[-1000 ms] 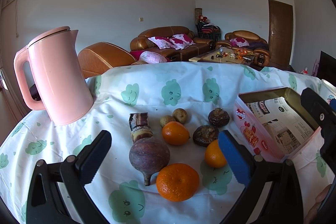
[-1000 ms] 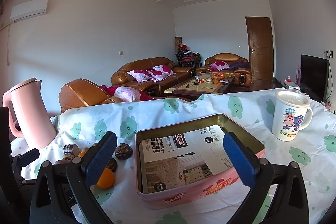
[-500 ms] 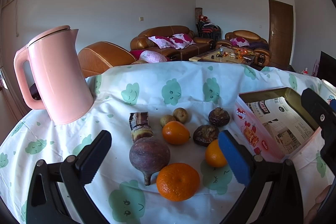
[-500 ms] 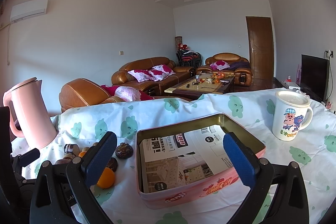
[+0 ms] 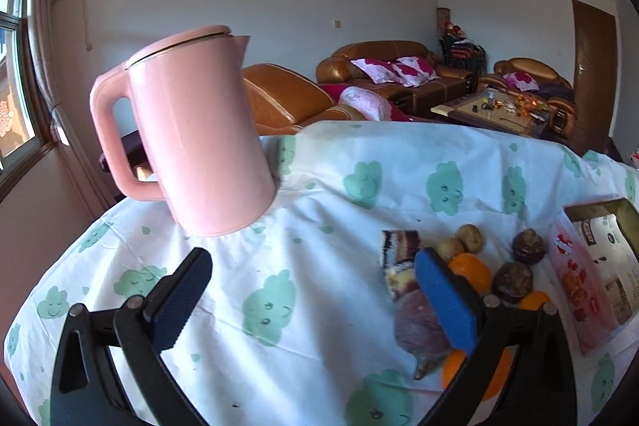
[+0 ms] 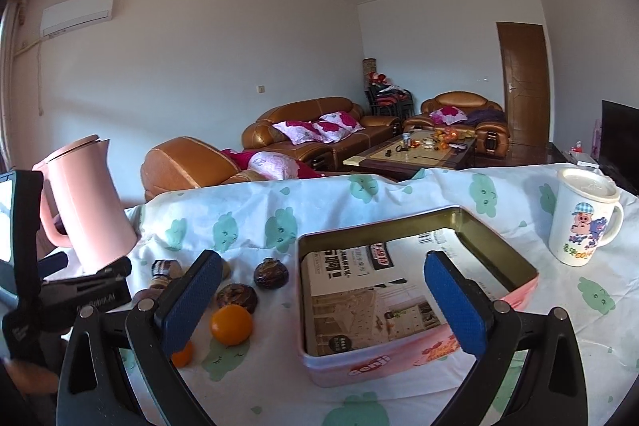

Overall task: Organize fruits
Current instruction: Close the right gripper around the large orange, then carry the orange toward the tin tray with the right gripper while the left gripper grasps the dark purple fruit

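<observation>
The left gripper (image 5: 311,302) has its jaws spread wide with nothing between them, above a bare patch of the cloud-print tablecloth (image 5: 359,162). Its right-hand blue pad stands in front of the fruit cluster, hiding part of it. The right gripper (image 6: 319,300) is likewise spread wide and empty, its pads framing the open pink tin (image 6: 519,290), which sits on the cloth with printed paper lining its floor and no fruit inside.

The fruits lie together on the cloth between the pink kettle (image 5: 191,134) and the tin. In the left view the large purple root-like fruit (image 5: 415,326) lies with its long axis running from far to near, its tapered tip pointing toward the camera and slightly right. Just behind it stands a short banded piece (image 5: 399,254) (dark at the far end, pale and yellow nearer), its long axis also running away from the camera. Two small tan fruits (image 5: 469,238) sit side by side beyond an orange (image 5: 471,268). Two dark brown wrinkled fruits (image 5: 529,246) rest nearer the tin. Another orange (image 5: 533,300) peeks past the gripper arm, and a third (image 5: 453,370) lies closest, mostly hidden.

From the right view, one orange (image 6: 231,324) sits just beside the tin's left wall without touching it. A cartoon mug (image 6: 583,222) stands upright, well apart, right of the tin.
</observation>
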`<state>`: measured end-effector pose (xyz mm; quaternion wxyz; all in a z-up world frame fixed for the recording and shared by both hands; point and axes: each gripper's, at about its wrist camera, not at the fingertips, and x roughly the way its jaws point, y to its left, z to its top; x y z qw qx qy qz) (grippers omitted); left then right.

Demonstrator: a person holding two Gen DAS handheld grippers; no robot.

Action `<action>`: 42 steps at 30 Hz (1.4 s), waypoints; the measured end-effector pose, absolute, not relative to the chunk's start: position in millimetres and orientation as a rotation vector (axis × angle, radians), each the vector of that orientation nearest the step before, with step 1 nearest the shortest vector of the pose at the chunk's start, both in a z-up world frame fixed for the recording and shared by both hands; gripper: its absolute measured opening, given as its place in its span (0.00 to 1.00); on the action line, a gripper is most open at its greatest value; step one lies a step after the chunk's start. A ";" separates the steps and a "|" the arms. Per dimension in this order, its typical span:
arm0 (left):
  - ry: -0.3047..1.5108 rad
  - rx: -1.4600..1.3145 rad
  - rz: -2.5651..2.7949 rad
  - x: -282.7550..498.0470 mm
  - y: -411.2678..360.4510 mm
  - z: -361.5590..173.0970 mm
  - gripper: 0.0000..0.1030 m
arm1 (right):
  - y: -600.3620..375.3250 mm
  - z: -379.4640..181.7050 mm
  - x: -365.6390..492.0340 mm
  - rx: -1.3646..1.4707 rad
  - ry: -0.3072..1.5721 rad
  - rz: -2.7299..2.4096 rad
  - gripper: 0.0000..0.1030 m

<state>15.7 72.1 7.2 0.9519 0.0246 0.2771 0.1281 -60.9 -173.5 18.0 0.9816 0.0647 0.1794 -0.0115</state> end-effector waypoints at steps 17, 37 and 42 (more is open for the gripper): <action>0.630 0.018 0.193 28.3 99.5 8.4 1.00 | -56.4 -43.9 0.4 -0.034 0.868 0.408 0.70; 0.812 -0.096 -0.193 38.0 45.9 -22.3 0.79 | -167.6 20.4 -42.5 0.096 0.538 0.251 0.49; 0.833 -0.068 -0.273 38.1 28.7 -31.5 0.66 | -193.8 23.6 -32.4 0.130 0.528 0.168 0.49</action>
